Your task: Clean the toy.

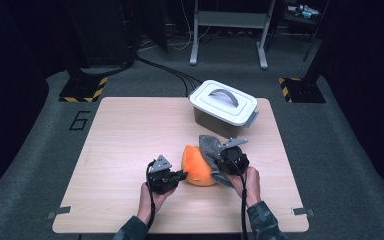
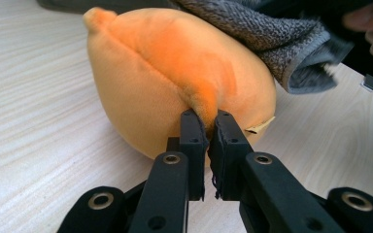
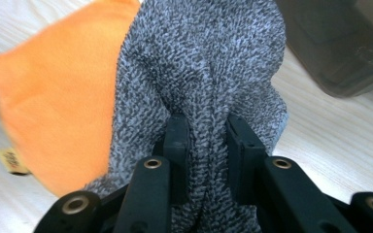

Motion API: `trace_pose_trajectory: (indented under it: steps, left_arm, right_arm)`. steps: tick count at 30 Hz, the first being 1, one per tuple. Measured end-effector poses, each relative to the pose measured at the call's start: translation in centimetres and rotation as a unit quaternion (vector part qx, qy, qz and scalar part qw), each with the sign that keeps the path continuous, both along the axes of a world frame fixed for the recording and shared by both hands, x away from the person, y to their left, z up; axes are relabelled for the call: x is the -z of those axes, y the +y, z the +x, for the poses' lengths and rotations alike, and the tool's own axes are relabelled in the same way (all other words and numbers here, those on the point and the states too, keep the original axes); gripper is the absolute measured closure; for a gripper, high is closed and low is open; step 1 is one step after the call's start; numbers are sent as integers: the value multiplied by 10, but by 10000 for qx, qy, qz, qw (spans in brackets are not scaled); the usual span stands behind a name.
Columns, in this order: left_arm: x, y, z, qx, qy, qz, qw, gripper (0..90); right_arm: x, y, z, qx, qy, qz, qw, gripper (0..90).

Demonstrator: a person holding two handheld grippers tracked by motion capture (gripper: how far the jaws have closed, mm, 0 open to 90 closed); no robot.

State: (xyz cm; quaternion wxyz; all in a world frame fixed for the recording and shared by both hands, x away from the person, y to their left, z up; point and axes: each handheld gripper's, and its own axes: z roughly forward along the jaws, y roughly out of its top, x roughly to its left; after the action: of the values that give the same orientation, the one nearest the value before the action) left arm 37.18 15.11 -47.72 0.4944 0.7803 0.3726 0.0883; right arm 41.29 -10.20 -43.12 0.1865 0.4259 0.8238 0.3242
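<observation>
Pale wood-grain laminate is running under everything on this bench (image 1: 120,140), smooth and matte, with dark carpet beyond its edges. Nearest me, low in the high view, I am holding my left tool (image 1: 180,175) closed on a pinch of the orange plush toy (image 1: 196,165); in the left gripper view the black jaws are biting a raised fold of its short velvety pile close to a seam. The toy is lying just right of centre, a rounded, pear-like stuffed shape with a small nub at one end and a paper-like tag at the other. I judge it light, soft and squashy, so a seam or fold is giving a surer hold than the bulging belly, which would slip away. Just right of it, my right tool (image 1: 220,159) is clamped on a bunched ridge of the grey knitted cloth (image 1: 209,146), which is draping over the toy's right flank. It looks limp and coarse, gripping well. Farther off, towards the upper right, a lidded grey plastic box (image 1: 223,107) with a handle is standing.
</observation>
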Motion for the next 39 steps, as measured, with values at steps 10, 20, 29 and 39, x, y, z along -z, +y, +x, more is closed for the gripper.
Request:
trace_pose_trajectory:
  steps: [10, 20, 29, 39]
  left_arm:
    - [-1, 2, 1, -26, -3, 74, 10000, 841]
    - [6, 8, 2, -80, 64, -202, 9997, 842]
    - [-3, 10, 3, 103, -144, 183, 9997, 634]
    - [2, -7, 17, 179, -215, 833, 9961, 510]
  right_arm:
    - [-14, 51, -13, -870, -121, 40, 9961, 726]
    - [2, 20, -6, -239, -75, 64, 9997, 728]
    - [4, 19, 8, -295, -14, -59, 9995, 730]
    - [2, 23, 20, -375, 83, 1, 9993, 730]
